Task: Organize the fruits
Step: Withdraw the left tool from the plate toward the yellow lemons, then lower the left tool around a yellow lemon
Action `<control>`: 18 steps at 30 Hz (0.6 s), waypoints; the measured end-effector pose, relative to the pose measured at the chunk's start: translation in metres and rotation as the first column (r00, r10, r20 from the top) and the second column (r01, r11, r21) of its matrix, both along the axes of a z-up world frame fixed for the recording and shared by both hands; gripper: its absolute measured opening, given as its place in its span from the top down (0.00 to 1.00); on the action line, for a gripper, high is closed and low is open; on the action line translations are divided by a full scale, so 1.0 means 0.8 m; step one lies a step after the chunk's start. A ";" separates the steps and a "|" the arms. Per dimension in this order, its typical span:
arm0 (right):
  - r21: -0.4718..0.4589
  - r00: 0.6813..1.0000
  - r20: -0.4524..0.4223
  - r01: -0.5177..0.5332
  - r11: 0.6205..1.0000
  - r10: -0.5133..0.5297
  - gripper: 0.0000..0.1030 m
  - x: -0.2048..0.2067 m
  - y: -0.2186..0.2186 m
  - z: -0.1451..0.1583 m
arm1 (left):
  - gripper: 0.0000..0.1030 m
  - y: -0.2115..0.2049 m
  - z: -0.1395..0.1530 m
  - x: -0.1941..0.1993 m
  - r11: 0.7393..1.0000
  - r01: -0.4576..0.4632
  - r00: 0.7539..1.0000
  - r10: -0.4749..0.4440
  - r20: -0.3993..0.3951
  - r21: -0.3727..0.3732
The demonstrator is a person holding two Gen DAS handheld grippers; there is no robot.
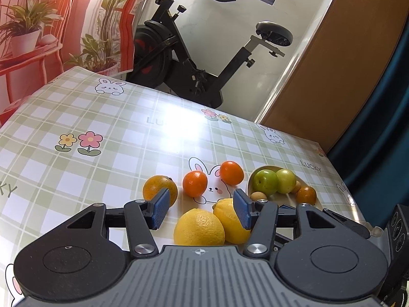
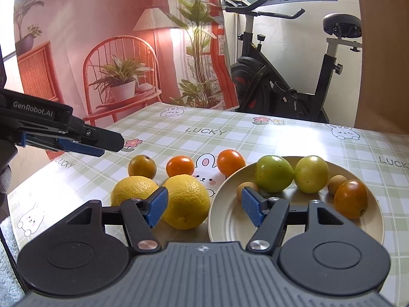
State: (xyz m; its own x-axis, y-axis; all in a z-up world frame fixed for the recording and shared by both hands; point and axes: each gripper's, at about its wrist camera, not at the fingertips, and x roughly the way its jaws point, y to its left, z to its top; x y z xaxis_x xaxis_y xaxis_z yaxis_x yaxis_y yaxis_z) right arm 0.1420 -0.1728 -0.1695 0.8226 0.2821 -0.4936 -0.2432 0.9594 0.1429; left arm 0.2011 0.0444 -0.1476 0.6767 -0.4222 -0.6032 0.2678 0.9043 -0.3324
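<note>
Two lemons (image 2: pixel 186 202) (image 2: pixel 133 189) lie on the checked tablecloth, with three orange fruits (image 2: pixel 180 166) in a row behind them. To the right, a cream plate (image 2: pixel 225 230) holds two green fruits (image 2: pixel 274 174), an orange (image 2: pixel 350 199) and small brown fruits (image 2: pixel 337 180). My right gripper (image 2: pixel 204 209) hovers open over the nearer lemon and the plate's left rim, and its pads touch nothing. My left gripper (image 1: pixel 201 208) is open and empty above the lemons (image 1: pixel 199 227). In the right wrist view the left gripper (image 2: pixel 110 145) hangs above the table at the left.
An exercise bike (image 2: pixel 281 81) stands beyond the table's far edge. A printed backdrop of plants and a chair (image 2: pixel 120 76) rises at the back left. A wooden panel (image 1: pixel 332 64) stands to the right. Bare tablecloth (image 1: pixel 89 107) stretches left of the fruit.
</note>
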 end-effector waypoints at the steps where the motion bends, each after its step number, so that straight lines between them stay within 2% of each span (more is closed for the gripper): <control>1: -0.016 1.000 -0.003 -0.017 1.000 0.017 0.35 0.002 0.004 -0.002 | 0.44 -0.002 -0.002 0.001 1.000 0.003 1.000 -0.003 0.000 0.002; 10: -0.119 0.991 -0.022 -0.137 0.984 0.135 0.39 0.026 0.036 -0.014 | 0.45 -0.008 -0.013 0.007 0.999 0.032 0.999 -0.031 -0.008 0.015; 18: -0.126 0.991 -0.040 -0.133 0.983 0.128 0.46 0.032 0.037 -0.022 | 0.45 -0.012 -0.014 0.004 0.999 0.041 0.999 -0.041 -0.015 0.014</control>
State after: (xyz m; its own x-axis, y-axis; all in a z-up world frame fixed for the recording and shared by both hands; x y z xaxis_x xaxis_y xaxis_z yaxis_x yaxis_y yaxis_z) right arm 0.1678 -0.1429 -0.1869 0.7662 0.3190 -0.5578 -0.3649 0.9305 0.0309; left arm 0.2046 0.0349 -0.1587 0.6499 -0.4406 -0.6193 0.3003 0.8974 -0.3233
